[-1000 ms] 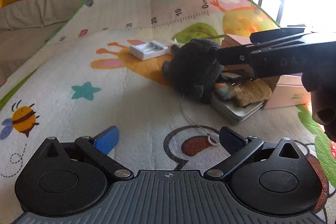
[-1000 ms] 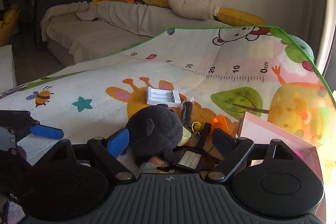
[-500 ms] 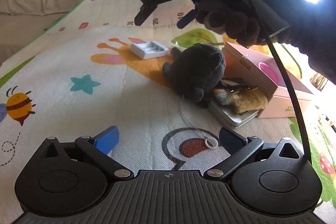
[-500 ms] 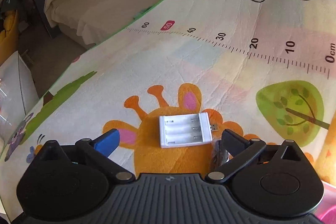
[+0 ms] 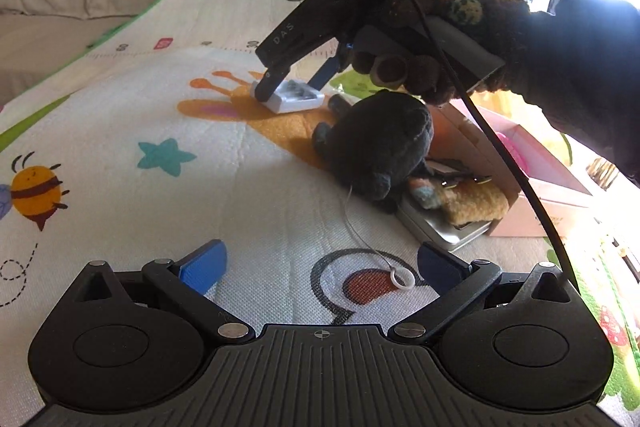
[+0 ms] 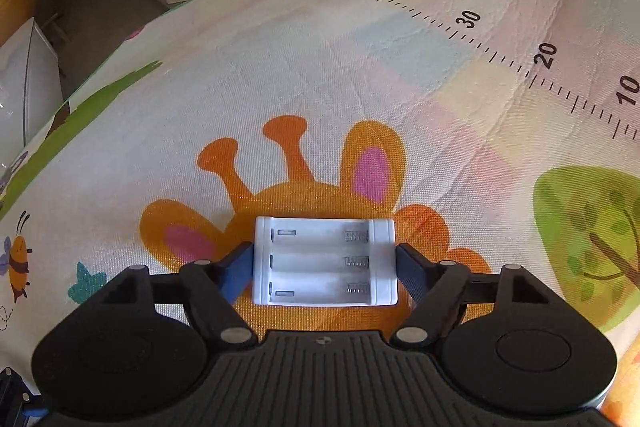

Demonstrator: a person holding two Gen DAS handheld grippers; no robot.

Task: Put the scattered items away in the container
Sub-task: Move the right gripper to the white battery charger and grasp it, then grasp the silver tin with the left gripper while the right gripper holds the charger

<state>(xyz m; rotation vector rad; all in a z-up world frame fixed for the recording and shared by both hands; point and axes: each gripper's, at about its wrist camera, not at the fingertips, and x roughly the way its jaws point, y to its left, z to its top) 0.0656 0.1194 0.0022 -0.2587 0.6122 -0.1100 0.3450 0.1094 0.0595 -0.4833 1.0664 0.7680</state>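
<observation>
My right gripper point(image 6: 325, 263) straddles the white battery charger point(image 6: 325, 261) on the play mat point(image 6: 360, 75), jaws touching its short ends for a square lift. The left gripper point(image 5: 320, 263) waits, jaws spread, pink box point(image 5: 536, 183) beyond-right.

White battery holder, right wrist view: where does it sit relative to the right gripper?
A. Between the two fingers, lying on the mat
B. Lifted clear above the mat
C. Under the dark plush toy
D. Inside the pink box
A: the white battery holder lies flat on the play mat with one finger of the right gripper at each of its short ends.
</observation>
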